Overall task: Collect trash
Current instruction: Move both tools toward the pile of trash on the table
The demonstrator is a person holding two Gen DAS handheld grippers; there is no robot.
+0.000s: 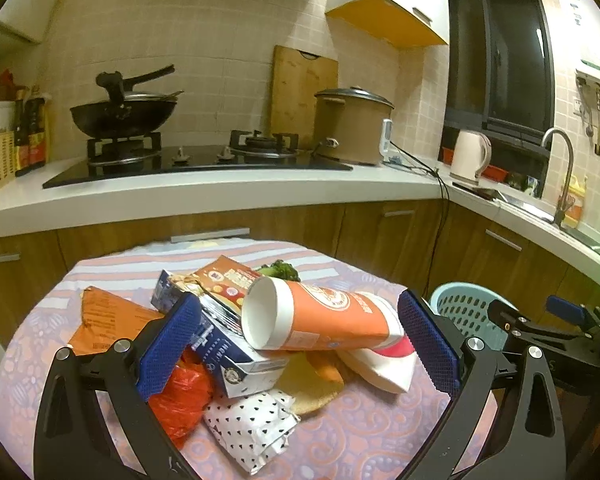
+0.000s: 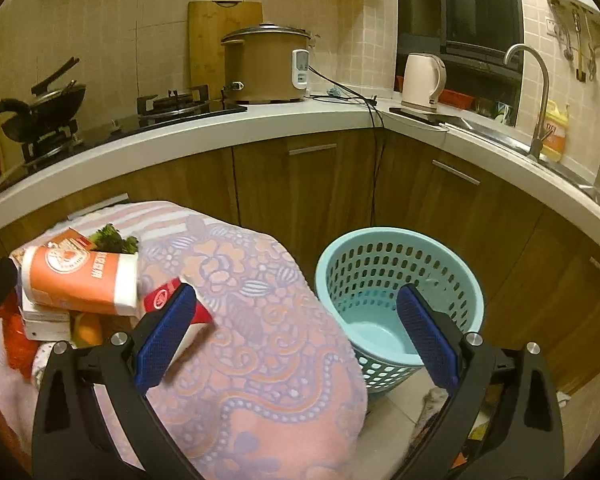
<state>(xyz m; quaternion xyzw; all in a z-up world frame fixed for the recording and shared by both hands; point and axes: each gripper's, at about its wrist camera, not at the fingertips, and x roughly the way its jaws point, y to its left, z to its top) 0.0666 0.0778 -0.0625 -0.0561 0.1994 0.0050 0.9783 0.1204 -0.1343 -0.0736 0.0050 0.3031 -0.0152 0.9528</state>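
A heap of trash lies on the cloth-covered table. On top lies an orange paper cup on its side, over a blue-and-white carton. Around them are a red plastic bag, a dotted white wrapper, an orange packet and broccoli. My left gripper is open, its blue pads on either side of the cup and not touching it. My right gripper is open and empty over the table's right edge. The orange cup lies to its left. The empty light-blue basket stands on the floor.
A kitchen counter runs behind the table with a wok on the hob, a brown rice cooker, a white kettle and a sink tap. Wooden cabinet doors stand close behind the basket.
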